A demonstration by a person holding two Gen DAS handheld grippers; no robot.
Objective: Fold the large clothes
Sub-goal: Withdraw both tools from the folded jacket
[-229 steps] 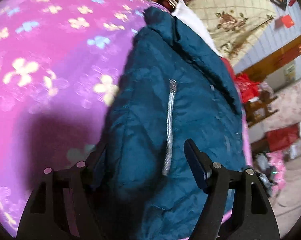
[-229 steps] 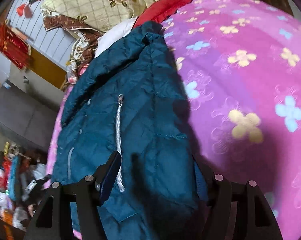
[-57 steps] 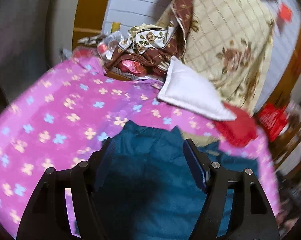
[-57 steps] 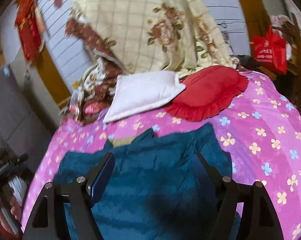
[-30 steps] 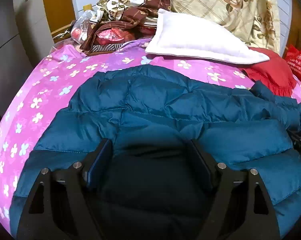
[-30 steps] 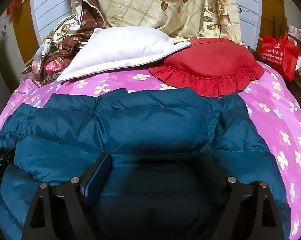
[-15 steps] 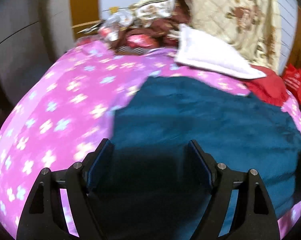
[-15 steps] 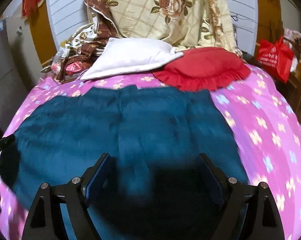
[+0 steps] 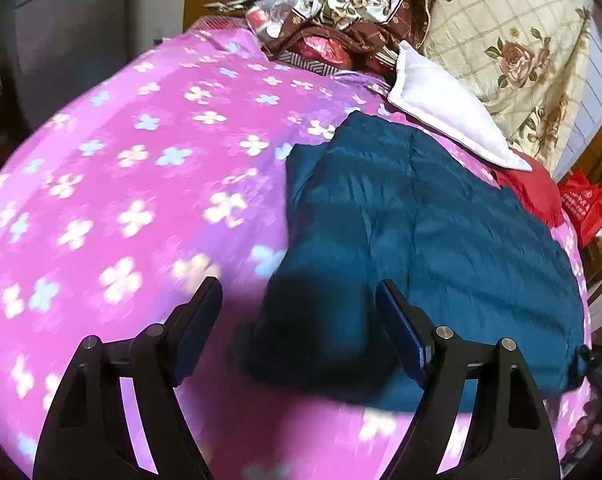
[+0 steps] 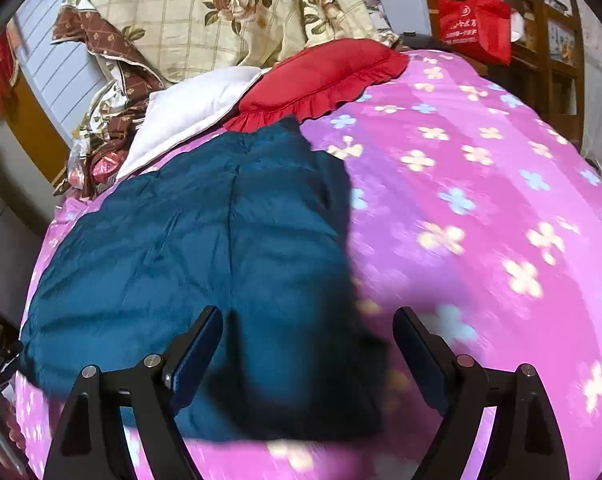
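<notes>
A dark teal padded jacket (image 9: 429, 236) lies spread flat on the pink flowered bedspread (image 9: 133, 184); it also shows in the right wrist view (image 10: 205, 260). My left gripper (image 9: 299, 320) is open and empty, above the jacket's near left corner. My right gripper (image 10: 307, 348) is open and empty, above the jacket's near right corner. Neither gripper holds any cloth. The other gripper's tip shows at the jacket's far side in each view.
A white pillow (image 10: 189, 116) and a red frilled cushion (image 10: 325, 76) lie at the head of the bed, with a cream rose quilt (image 10: 229, 12) and a brown cloth heap (image 9: 341, 36) behind. A red bag (image 10: 475, 28) hangs by wooden shelves.
Both grippers have moved outward, left one leftward and right one rightward, from above the jacket's middle to its near corners. More bedspread shows at each side. The jacket lies still.
</notes>
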